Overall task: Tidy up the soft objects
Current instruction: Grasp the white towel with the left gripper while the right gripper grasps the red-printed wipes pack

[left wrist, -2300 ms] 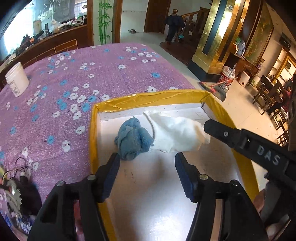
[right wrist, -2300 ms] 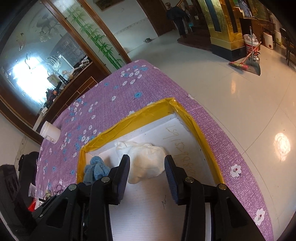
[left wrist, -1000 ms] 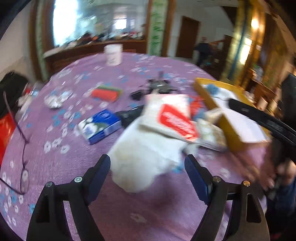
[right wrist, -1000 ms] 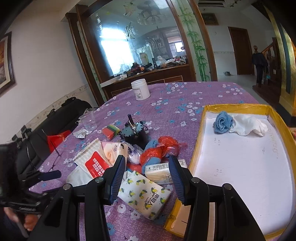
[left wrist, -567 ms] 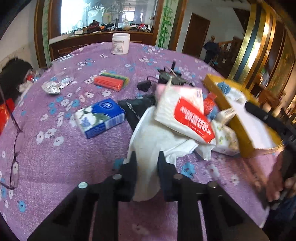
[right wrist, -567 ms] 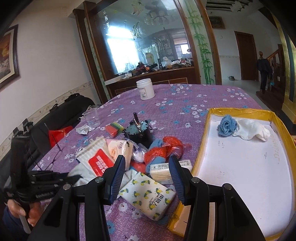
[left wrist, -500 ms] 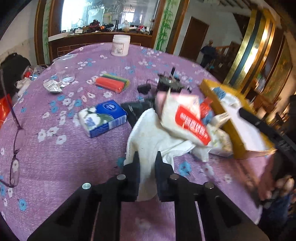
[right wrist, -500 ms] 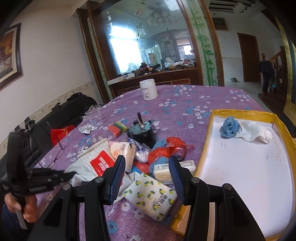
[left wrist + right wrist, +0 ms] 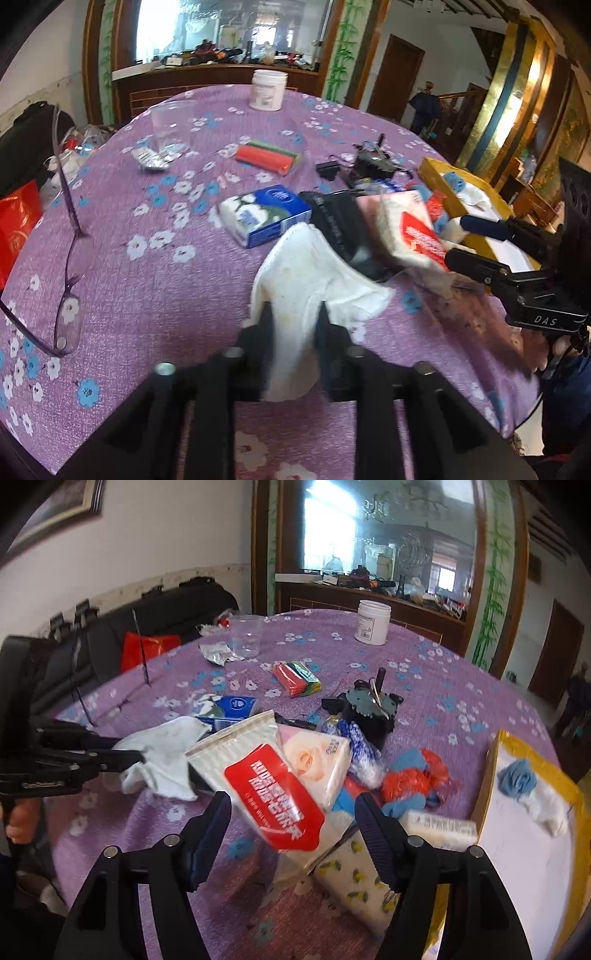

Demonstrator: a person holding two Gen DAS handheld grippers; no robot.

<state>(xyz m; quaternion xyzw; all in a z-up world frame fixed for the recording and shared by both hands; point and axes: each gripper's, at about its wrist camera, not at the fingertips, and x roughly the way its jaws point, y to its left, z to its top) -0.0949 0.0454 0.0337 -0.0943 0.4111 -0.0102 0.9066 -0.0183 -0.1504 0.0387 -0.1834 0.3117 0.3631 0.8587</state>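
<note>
Left gripper (image 9: 295, 325) clamped tight on white cloth (image 9: 314, 273) beside the clutter pile. Right gripper (image 9: 293, 814) spread wide over wet-wipes pack (image 9: 273, 779). Held blue rag (image 9: 517, 777) plus probably another white cloth (image 9: 550, 805): yellow-rimmed tray (image 9: 484, 775).

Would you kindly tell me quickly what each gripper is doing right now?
Left gripper: closed on the white cloth.
Right gripper: open, holding nothing, poised over the red-labelled wipes pack.
</note>
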